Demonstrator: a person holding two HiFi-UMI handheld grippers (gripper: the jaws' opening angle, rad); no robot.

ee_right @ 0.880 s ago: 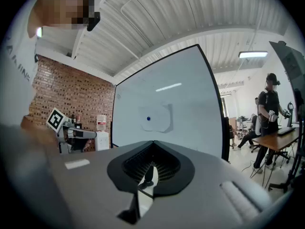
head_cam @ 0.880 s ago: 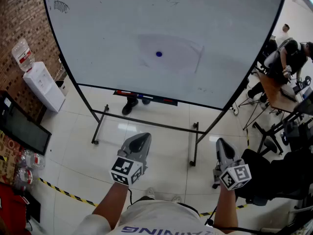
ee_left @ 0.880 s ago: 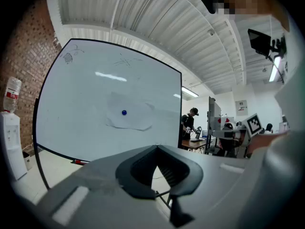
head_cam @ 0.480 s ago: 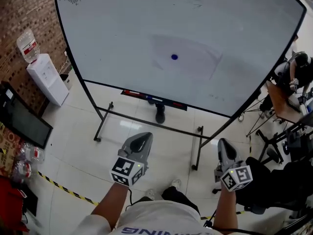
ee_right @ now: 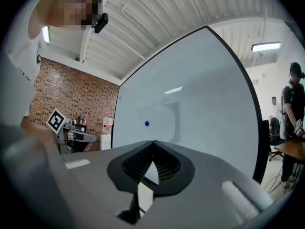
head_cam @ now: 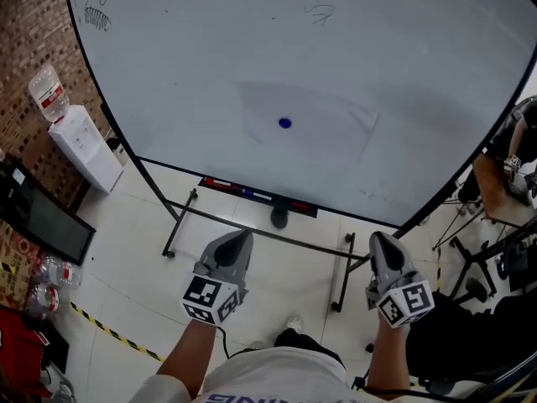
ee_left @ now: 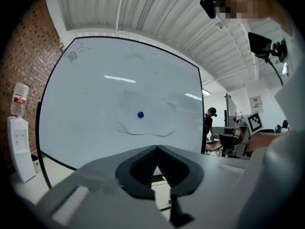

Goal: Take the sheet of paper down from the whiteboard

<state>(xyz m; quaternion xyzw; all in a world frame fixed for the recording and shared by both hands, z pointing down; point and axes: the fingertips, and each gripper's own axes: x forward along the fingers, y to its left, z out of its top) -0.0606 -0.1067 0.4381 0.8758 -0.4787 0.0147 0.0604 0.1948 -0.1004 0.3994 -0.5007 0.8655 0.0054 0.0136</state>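
A white sheet of paper (head_cam: 323, 137) hangs on the whiteboard (head_cam: 168, 74), pinned by a small blue magnet (head_cam: 284, 123). The left gripper view shows the paper (ee_left: 157, 120) and magnet (ee_left: 140, 114) straight ahead; in the right gripper view the paper (ee_right: 159, 118) and magnet (ee_right: 147, 123) lie ahead and slightly left. My left gripper (head_cam: 237, 240) and right gripper (head_cam: 379, 243) are both shut and empty, held level, well short of the board. Their jaw tips meet at the left gripper (ee_left: 156, 147) and the right gripper (ee_right: 153, 141).
The whiteboard stands on a black metal frame (head_cam: 340, 267) with a marker tray (head_cam: 256, 196). A water dispenser (head_cam: 80, 145) stands at the left by a brick wall. Desks, chairs and people (head_cam: 516, 154) are at the right. Striped tape (head_cam: 109, 330) runs across the floor.
The view has shifted: the board now fills more of the frame and sits nearer to both grippers. Both grippers stay shut and side by side.
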